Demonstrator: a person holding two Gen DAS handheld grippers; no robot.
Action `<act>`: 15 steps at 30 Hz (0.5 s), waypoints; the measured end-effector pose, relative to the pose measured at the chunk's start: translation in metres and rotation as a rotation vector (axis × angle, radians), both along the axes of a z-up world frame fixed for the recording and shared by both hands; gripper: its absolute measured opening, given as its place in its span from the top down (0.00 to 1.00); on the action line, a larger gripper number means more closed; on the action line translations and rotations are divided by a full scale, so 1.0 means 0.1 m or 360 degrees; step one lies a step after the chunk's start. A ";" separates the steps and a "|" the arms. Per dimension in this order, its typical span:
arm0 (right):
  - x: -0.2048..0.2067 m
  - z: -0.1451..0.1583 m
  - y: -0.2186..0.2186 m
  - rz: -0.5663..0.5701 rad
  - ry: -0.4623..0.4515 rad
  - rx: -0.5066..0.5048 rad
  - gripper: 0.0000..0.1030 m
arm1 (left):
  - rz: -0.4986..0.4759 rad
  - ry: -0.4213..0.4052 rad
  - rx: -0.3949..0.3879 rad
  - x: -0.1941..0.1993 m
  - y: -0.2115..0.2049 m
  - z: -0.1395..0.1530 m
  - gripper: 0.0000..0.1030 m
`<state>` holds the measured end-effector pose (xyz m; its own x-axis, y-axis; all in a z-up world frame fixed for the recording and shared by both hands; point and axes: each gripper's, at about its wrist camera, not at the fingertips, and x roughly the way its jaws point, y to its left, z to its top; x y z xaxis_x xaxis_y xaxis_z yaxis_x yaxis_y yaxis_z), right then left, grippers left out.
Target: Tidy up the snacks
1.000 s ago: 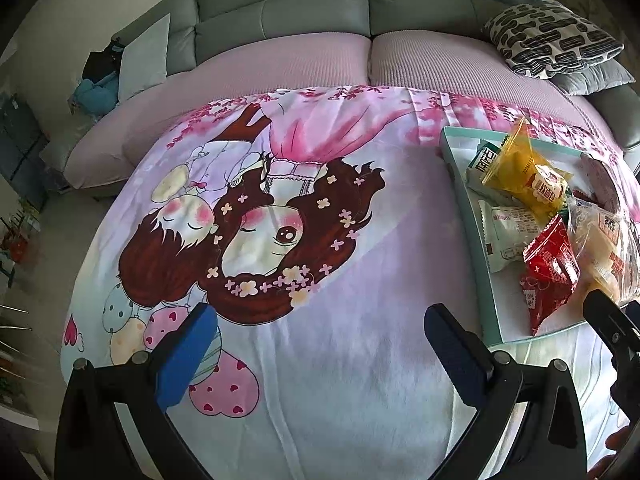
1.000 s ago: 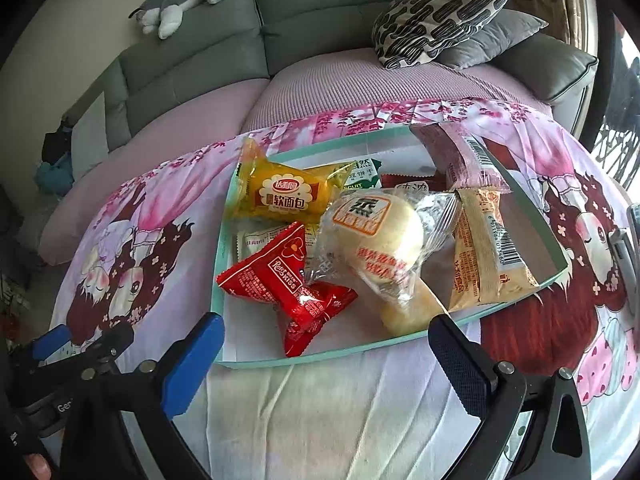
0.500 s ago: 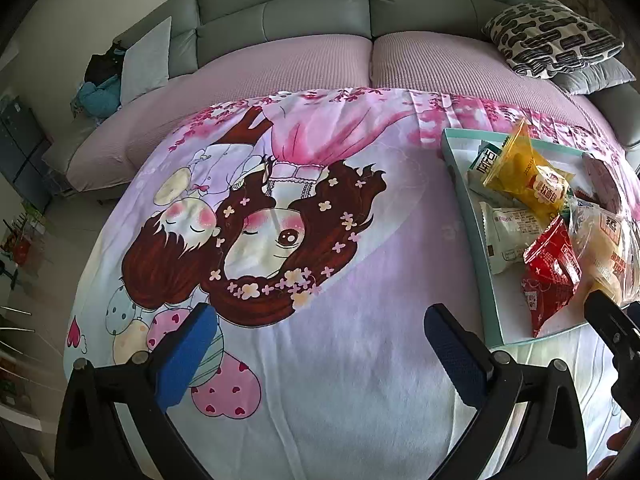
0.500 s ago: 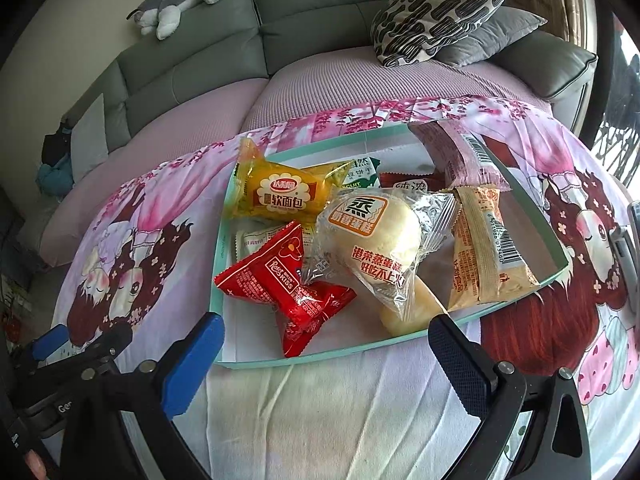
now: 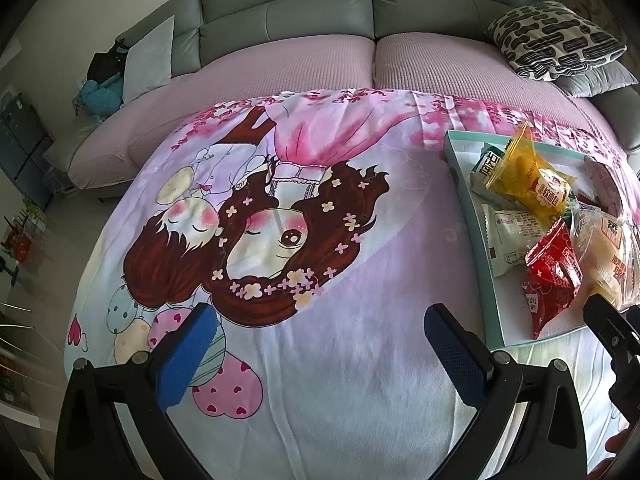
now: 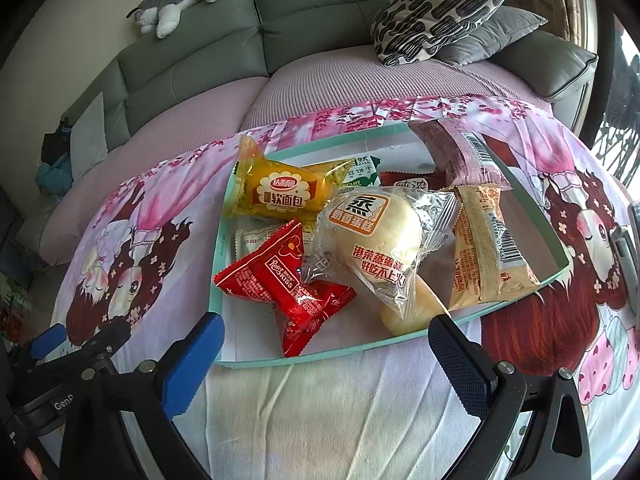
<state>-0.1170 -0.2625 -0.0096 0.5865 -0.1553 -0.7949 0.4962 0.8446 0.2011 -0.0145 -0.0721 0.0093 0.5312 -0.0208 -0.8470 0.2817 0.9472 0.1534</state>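
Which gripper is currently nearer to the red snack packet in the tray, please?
Right. The right gripper sits open directly before the red snack packet; the left gripper hovers open over bare cloth, off to the packet's left.

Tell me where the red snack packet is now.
The red snack packet lies at the near left of the teal tray, below the yellow bread pack, touching the clear-wrapped cake.
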 end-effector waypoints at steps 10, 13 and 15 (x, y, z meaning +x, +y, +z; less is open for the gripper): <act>0.00 0.00 0.00 0.0000 0.0000 0.0000 0.00 | 0.0020 -0.0019 0.0017 -0.01 0.00 0.01 0.00; 0.00 0.00 -0.01 0.0002 0.0001 0.0000 0.00 | 0.0021 -0.0025 0.0010 -0.02 0.01 0.02 0.00; 0.00 0.00 0.00 0.0002 0.0004 0.0001 0.00 | 0.0024 -0.0027 0.0008 -0.02 0.02 0.02 0.00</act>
